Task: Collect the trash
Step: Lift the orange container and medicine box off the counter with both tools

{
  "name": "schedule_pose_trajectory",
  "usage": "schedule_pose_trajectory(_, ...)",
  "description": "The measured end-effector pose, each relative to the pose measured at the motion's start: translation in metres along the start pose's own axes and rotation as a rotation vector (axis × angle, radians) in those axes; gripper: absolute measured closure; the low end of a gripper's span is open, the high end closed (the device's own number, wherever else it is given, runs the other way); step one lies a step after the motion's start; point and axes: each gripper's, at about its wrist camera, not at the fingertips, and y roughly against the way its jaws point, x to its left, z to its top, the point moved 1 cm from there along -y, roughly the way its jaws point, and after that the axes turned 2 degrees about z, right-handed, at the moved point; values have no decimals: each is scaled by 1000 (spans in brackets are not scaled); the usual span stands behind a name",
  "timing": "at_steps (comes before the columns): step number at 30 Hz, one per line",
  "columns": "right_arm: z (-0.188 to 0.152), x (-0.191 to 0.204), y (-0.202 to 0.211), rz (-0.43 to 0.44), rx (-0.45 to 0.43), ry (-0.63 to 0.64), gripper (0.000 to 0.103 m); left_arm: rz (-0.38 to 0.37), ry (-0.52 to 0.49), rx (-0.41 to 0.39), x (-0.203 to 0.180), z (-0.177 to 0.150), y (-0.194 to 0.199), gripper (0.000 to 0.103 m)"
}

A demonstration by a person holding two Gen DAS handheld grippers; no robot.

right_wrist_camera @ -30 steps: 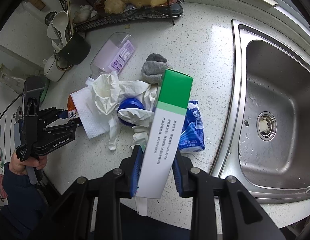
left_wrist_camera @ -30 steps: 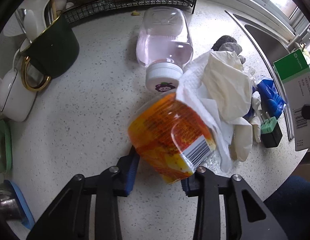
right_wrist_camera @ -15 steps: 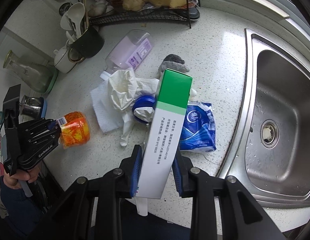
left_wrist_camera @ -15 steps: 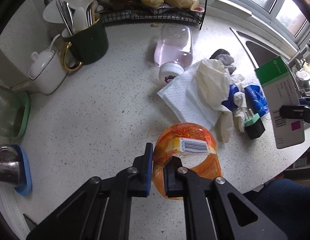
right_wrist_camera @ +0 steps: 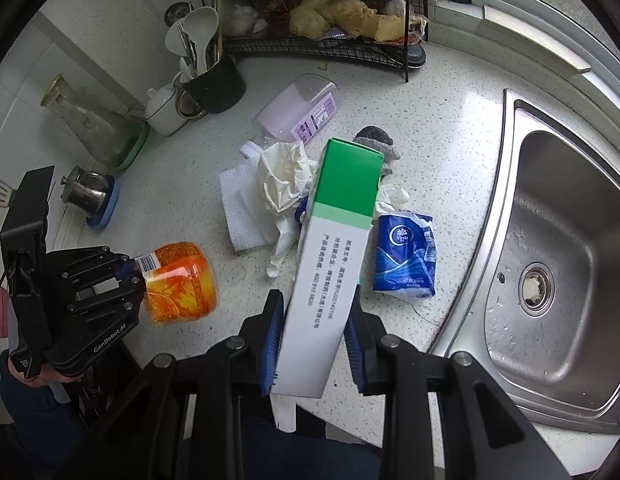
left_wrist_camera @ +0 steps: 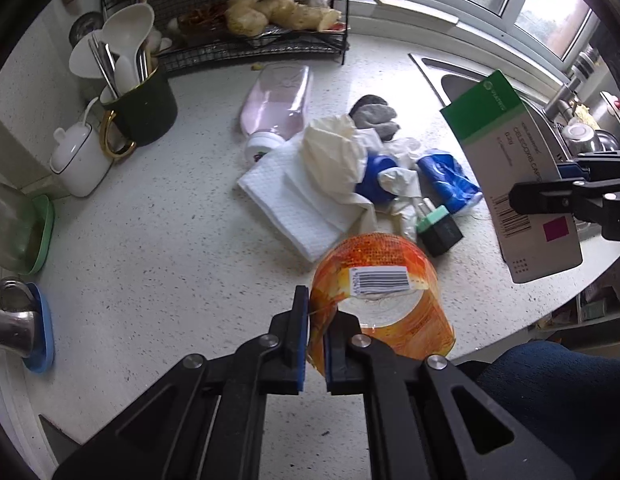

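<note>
Above the counter's [left_wrist_camera: 157, 248] front edge, our left gripper [left_wrist_camera: 317, 340] pinches the orange cup's [left_wrist_camera: 384, 300] wall. Our right gripper [right_wrist_camera: 313, 336] clamps the green-and-white box [right_wrist_camera: 334, 248] over the trash pile.

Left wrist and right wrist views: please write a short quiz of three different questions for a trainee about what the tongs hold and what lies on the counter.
1. True or false: the left tongs pinch the wall of the orange cup.
2. What do the right tongs hold? A) blue packet B) green and white box C) pink bottle
3. Fill in: the white glove lies on a paper ____.

Key: 1 true; 2 B; 3 towel.
</note>
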Motion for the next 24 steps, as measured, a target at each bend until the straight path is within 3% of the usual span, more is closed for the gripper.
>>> schedule_pose_trajectory(11, -48, -11, 31, 37, -18, 82, 76, 18, 6, -30, -72, -23, 31, 98)
schedule_pose_trajectory(24, -140, -36, 69, 112, -31, 177, 76, 84, 104, -56, -168, -101, 68, 98)
